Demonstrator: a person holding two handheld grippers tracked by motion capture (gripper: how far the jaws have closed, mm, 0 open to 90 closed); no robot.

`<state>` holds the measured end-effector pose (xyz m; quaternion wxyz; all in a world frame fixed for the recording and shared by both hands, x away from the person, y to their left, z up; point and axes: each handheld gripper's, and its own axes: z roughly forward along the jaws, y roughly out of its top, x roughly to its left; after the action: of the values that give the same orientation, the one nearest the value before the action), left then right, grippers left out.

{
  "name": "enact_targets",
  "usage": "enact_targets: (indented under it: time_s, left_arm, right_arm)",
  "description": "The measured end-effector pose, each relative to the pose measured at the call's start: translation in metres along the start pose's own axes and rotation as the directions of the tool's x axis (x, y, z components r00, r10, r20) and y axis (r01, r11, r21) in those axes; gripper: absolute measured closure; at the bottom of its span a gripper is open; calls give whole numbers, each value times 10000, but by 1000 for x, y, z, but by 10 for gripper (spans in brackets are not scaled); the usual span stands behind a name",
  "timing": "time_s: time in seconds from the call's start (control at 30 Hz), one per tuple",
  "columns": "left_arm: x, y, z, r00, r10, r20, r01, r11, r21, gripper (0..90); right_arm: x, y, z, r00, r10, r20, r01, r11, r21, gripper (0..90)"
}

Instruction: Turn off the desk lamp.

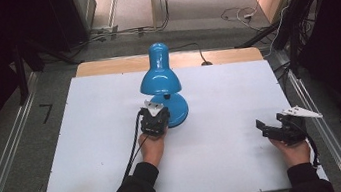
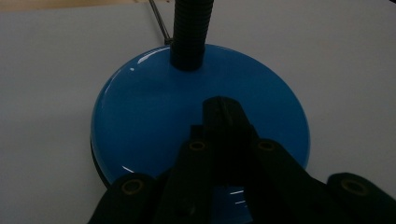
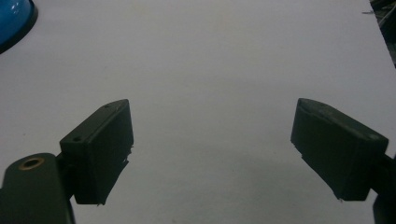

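Observation:
A blue desk lamp (image 1: pixel 158 77) stands at the middle back of the white table (image 1: pixel 88 138), its shade tipped toward me over its round base (image 1: pixel 179 111). My left gripper (image 1: pixel 158 111) is shut, with nothing between its jaws. In the left gripper view its closed tips (image 2: pixel 223 108) sit over the glossy blue base (image 2: pixel 149 112), just in front of the black ribbed neck (image 2: pixel 190 32); I cannot tell whether they touch it. My right gripper (image 1: pixel 270 122) stands open and empty near the table's right edge; its wide-apart jaws (image 3: pixel 212 114) face bare table, and the lamp's base (image 3: pixel 11 18) shows at the top left corner.
The lamp's cord (image 1: pixel 202 56) runs off the back edge of the table. Metal rails (image 1: pixel 6 159) flank the table on both sides. Cables (image 1: pixel 238 15) lie on the floor behind, and dark stands rise at the far right.

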<state>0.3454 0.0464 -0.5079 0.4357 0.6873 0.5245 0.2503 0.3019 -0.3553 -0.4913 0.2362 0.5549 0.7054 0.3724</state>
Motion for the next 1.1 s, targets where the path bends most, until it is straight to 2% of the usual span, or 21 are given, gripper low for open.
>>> enact_targets:
  time_s: [0.13,0.33,0.57,0.73,1.0,1.1]
  left_arm:
    - [1,2,1,9997,-252,60,251,9997,57,900]
    - [5,4,-3,9995,-298,-40,299,9996,19,900]
    - [7,8,-13,9992,-371,142,373,9992,-173,900]
    - [10,9,-18,9989,-421,206,424,9989,-186,785]
    - [16,11,-26,9992,-389,122,391,9989,-244,703]
    - [19,10,-29,9990,-414,160,418,9989,-211,637]
  right_arm:
    - [-2,0,0,10000,50,9,-50,10000,-6,116]
    - [-2,0,0,10000,36,9,-36,10000,-12,116]
    - [-1,-1,0,10000,19,16,-19,10000,-3,116]
    - [-1,-1,0,10000,28,30,-29,10000,25,117]
    - [-1,-1,1,10000,32,59,-33,10000,54,116]
    - [-1,-2,0,10000,57,80,-58,10000,69,116]
